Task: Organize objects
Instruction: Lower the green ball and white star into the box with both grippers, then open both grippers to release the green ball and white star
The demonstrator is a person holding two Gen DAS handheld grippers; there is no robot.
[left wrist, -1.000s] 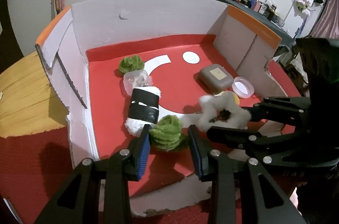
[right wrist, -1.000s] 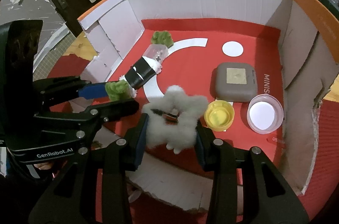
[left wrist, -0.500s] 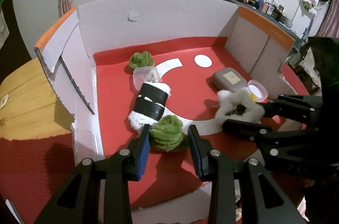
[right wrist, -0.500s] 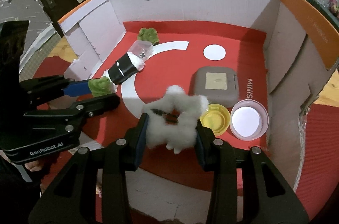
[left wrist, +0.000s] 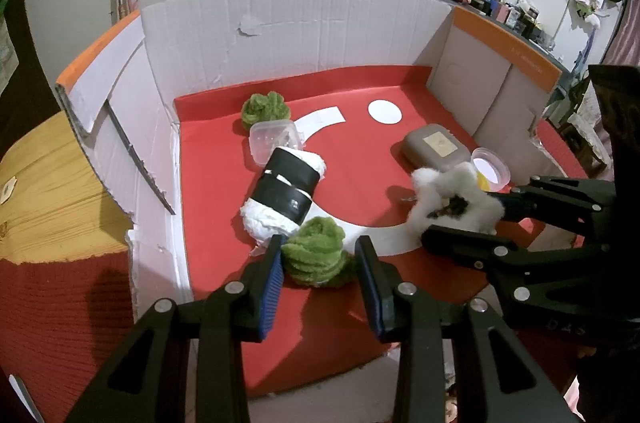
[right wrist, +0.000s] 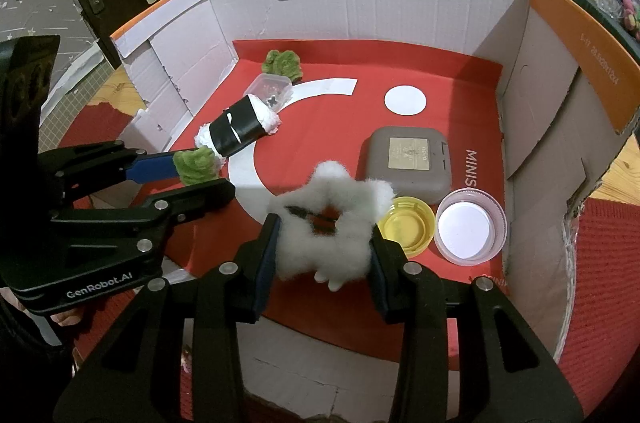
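Left tongs (left wrist: 319,265) pinch a green fuzzy clump (left wrist: 316,249) near the front of a cardboard box (left wrist: 304,27) with a red floor. At right, the right tongs (left wrist: 460,219) hold a white fluffy flower (left wrist: 452,195). Just behind the clump lies a white roll banded in black (left wrist: 286,191).

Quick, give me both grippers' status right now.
Left gripper: closed on the green fuzzy ball.
Right gripper: closed on the white fluffy star.
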